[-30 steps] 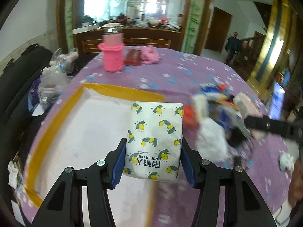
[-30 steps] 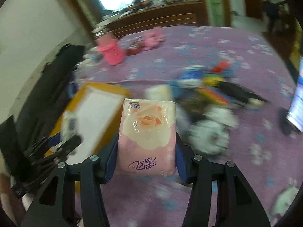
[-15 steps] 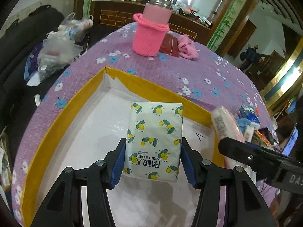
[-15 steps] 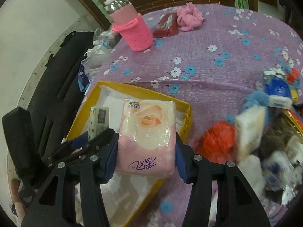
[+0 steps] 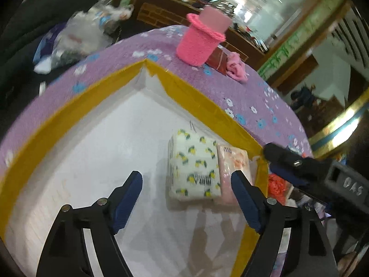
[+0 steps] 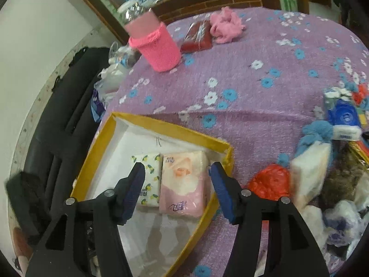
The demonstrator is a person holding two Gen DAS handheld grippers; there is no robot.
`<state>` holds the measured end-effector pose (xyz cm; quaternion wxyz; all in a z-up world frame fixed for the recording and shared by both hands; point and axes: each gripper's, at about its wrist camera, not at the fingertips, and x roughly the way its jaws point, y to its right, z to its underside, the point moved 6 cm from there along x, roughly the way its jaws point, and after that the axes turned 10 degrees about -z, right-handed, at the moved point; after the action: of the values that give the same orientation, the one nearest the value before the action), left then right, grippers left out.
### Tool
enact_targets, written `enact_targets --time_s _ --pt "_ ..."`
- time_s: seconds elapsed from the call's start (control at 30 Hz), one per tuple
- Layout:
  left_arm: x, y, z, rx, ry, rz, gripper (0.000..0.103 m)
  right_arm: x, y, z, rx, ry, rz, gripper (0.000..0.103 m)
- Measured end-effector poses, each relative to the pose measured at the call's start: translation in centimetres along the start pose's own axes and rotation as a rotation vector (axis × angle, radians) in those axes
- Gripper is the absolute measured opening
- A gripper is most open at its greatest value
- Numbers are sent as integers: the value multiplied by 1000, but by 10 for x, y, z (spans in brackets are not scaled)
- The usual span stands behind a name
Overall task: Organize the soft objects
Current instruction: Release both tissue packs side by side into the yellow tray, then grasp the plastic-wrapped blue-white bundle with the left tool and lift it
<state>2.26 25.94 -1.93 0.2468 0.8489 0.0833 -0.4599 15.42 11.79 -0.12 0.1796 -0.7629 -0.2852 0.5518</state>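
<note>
Round table [image 6: 265, 53] draped in a purple cloth with blue and white flowers. Behind it, a dark wooden sideboard [image 6: 221, 2] with a brick-like front, cluttered on top, set below a bright window or glass pane [image 5: 260, 7]. Plain pale wall [image 6: 34, 34] on the left, with a black sofa [image 6: 69, 106] along it. Green bamboo-patterned pillar [image 5: 293, 48] beside a brown door [image 5: 299, 69]. Further off, blurred, possibly a staircase with a gold-coloured rail [image 5: 341, 120].
</note>
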Motion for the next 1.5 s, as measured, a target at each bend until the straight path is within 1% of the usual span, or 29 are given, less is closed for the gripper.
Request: enact_targets --time_s 0.07,0.1,0.17,0.23,0.3,0.37,0.4,0.43,0.5,0.53,0.57,0.63,0.67,0.7,0.73,0.77,0.8,0.83,0.87,0.97,1.03,1.1,1.2,1.27,1.3,1.37,1.47,1.5 --pt "3 -5 9 -47 -20 1 79 -14 -1 0 -10 25 -3 59" --pt "1 -7 11 -66 1 -3 79 -21 -3 1 -20 34 -1 59" --pt "-3 -10 17 -102 8 -24 80 -40 -5 5 -44 60 5 59" --pt "-7 -14 24 -152 32 -42 80 -57 -4 10 -58 77 7 58" --pt "-10 -15 30 -168 50 -59 81 -83 2 17 -58 103 3 58" --pt "-12 -12 29 -161 54 -56 80 -107 12 23 -56 125 16 58" --pt "-18 -11 27 -159 78 -61 80 -120 18 25 -56 136 32 58" --pt "-33 -9 28 -153 115 -61 80 -135 26 27 -57 150 58 58" --pt "-69 9 28 -98 225 -59 81 -172 42 30 -67 188 133 58" --pt "-83 19 28 -61 268 -55 85 -191 49 31 -79 214 164 60" --pt "-96 32 30 -17 300 -47 89 -207 53 32 -96 244 182 75" --pt "-110 60 38 69 323 -29 99 -243 61 37 -142 352 200 98" --pt "-113 74 44 110 322 -12 99 -263 70 43 -150 441 185 101" --pt "-112 89 50 151 311 6 99 -270 77 48 -141 477 172 101" --pt "-109 101 56 186 295 16 99 -271 91 52 -108 479 188 101" --pt "-105 111 62 219 272 20 99 -263 117 57 -34 407 252 101" --pt "-97 124 71 253 243 21 99 -255 130 61 5 364 264 100" --pt "-90 135 80 285 215 24 99 -248 145 66 46 333 251 100" --pt "-84 142 84 306 196 27 99 -241 161 72 84 324 242 100" --pt "-68 166 95 375 157 17 98 -226 192 86 133 313 254 100" --pt "-56 182 95 407 137 5 97 -217 205 92 149 314 264 100" --pt "-42 195 89 426 114 -4 96 -215 214 97 165 324 246 99" --pt "-23 214 69 430 95 1 93 -221 225 103 164 360 235 99" --pt "-12 224 68 430 90 2 93 -221 232 106 155 378 254 99" --pt "-6 229 67 427 84 6 93 -220 234 108 166 370 262 99" --pt "5 234 65 415 64 15 93 -220 240 108 194 372 231 99" --pt "27 242 66 407 44 7 93 -219 246 107 212 373 234 99" --pt "33 246 68 415 40 -1 90 -219 247 108 223 371 224 99"
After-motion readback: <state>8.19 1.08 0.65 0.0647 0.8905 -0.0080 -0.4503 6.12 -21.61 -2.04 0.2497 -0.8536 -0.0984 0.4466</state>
